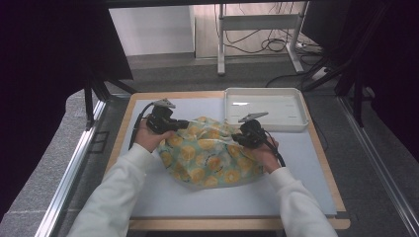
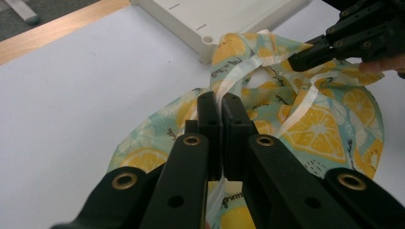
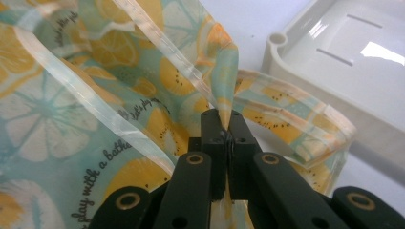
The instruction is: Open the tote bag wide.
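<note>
Lemon-print bag [image 1: 210, 155] — left claw [image 2: 220, 102] clamped on rim, right claw [image 3: 223, 117] clamped on opposite rim.

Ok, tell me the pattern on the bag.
Orange citrus slices on teal bag, clearest in right gripper view.

White tray [image 1: 264, 109] sits at 1 o'clock on the bench [image 1: 148, 197], shallow, rim raised, inside bare with a couple of moulded slots. Bench top is white with a wood edge strip [image 1: 121, 133] showing at 9 o'clock and along the near side. Grey carpet floor [image 1: 44, 177] around it. Past 12 o'clock: white metal frame legs [image 1: 221, 44] with loose black cables [image 1: 267, 44] on the floor behind. Aluminium rail [image 1: 69, 173] runs along 8 o'clock; another at 4 o'clock. Dark curtain [image 1: 44, 49] at 10 o'clock.
</note>
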{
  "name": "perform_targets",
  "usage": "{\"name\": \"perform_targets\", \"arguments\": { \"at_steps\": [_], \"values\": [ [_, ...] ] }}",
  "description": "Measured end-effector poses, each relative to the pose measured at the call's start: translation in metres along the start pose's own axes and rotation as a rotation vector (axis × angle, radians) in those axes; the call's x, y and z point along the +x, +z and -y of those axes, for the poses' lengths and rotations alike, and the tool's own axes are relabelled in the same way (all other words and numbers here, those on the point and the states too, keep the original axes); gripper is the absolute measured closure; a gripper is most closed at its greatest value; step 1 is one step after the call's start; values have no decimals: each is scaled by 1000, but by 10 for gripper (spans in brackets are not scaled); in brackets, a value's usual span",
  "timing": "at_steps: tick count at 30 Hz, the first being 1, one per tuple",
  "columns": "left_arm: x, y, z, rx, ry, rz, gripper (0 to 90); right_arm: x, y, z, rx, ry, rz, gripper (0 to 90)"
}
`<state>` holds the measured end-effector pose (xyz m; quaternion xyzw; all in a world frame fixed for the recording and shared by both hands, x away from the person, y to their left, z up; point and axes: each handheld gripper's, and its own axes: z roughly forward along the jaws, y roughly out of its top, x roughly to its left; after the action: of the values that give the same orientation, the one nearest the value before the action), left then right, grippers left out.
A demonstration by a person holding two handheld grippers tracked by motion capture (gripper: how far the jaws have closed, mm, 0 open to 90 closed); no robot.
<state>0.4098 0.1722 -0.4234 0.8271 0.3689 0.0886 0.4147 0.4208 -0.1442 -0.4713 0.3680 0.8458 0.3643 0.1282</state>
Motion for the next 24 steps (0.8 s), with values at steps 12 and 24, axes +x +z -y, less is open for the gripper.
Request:
{"name": "perform_targets", "arguments": {
  "at_steps": [12, 24],
  "values": [
    [1, -5, 0, -7, -8, -3, 897, 4, -19, 1, -87, -24, 8, 882],
    [1, -4, 3, -10, -13, 1, 897, 1, -31, 4, -113, -24, 3, 884]
  ]
}}
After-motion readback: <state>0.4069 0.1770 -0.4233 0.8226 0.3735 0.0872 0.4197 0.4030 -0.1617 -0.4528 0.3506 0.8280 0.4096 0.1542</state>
